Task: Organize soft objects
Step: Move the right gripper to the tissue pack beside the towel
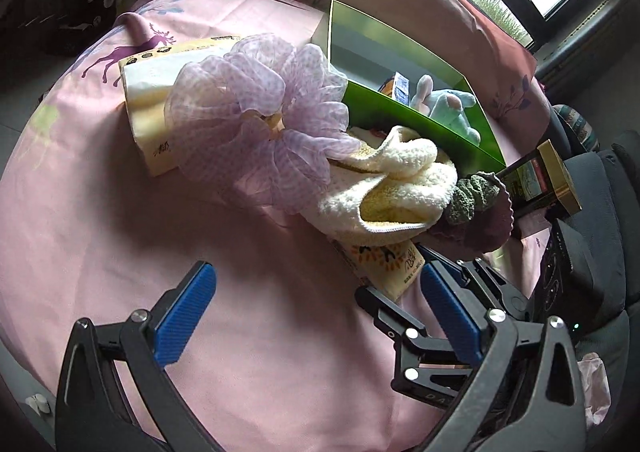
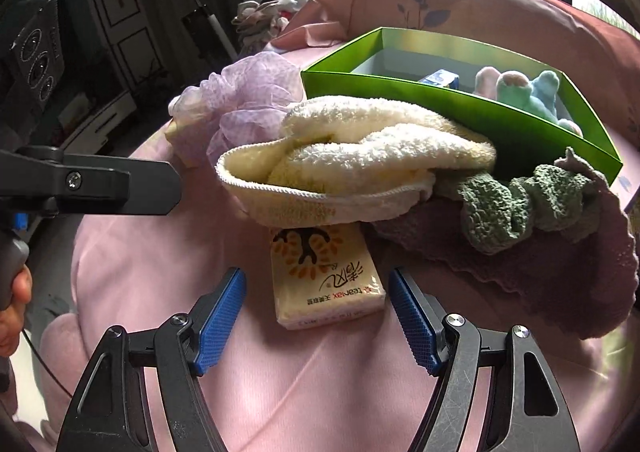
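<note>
The right tool [image 2: 316, 316] stood open astride the yellow rectangular tissue pack [image 2: 326, 280], risking dragging the overlying cream terry towel [image 2: 352, 155].

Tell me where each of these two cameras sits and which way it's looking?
Left wrist view: sits on the left gripper, looks down over its open jaws at the purple mesh puff and green box; the right gripper shows beside it.
Right wrist view: sits on the right gripper, looks down over open jaws at the tissue pack; a hand shows at left.
Shared: cream towel, box, puff, pink bedcover.
</note>
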Available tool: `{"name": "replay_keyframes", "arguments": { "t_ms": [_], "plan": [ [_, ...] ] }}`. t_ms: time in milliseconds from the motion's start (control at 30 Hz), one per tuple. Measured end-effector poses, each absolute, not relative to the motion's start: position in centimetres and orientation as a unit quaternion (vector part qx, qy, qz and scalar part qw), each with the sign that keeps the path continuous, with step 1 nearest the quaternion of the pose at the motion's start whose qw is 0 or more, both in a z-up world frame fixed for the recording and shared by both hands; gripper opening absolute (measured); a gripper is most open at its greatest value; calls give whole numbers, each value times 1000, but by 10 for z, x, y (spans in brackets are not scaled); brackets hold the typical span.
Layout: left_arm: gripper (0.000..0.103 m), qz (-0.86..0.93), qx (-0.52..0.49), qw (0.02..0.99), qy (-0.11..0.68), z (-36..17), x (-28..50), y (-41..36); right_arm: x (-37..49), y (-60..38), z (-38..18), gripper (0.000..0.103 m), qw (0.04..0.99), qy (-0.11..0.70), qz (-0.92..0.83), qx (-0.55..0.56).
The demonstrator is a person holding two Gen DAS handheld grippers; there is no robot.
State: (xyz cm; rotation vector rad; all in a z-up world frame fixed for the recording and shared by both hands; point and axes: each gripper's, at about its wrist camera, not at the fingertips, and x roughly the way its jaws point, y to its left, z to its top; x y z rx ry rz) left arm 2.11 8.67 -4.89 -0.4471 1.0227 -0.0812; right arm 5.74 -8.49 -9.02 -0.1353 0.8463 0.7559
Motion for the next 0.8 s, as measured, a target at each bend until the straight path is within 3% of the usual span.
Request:
{"name": "replay_keyframes", "arguments": {
  "t_ms": [33, 133, 433, 800],
  "plan": [
    [102, -38, -210, 847, 486, -51, 19, 86, 58, -83, -92, 74, 840, 402, 358, -67],
    [102, -39, -213, 844, 492, -56, 15, 82, 57, -79, -95, 56, 834, 408, 363, -76],
    [102, -41, -200, 836, 509, -68, 8, 72, 36, -104, -89, 54, 826, 411, 380, -73],
    [102, -128, -150, 835, 515, -78, 15, 6, 17, -166, -89, 54, 819, 418, 389, -62]
  ]
}}
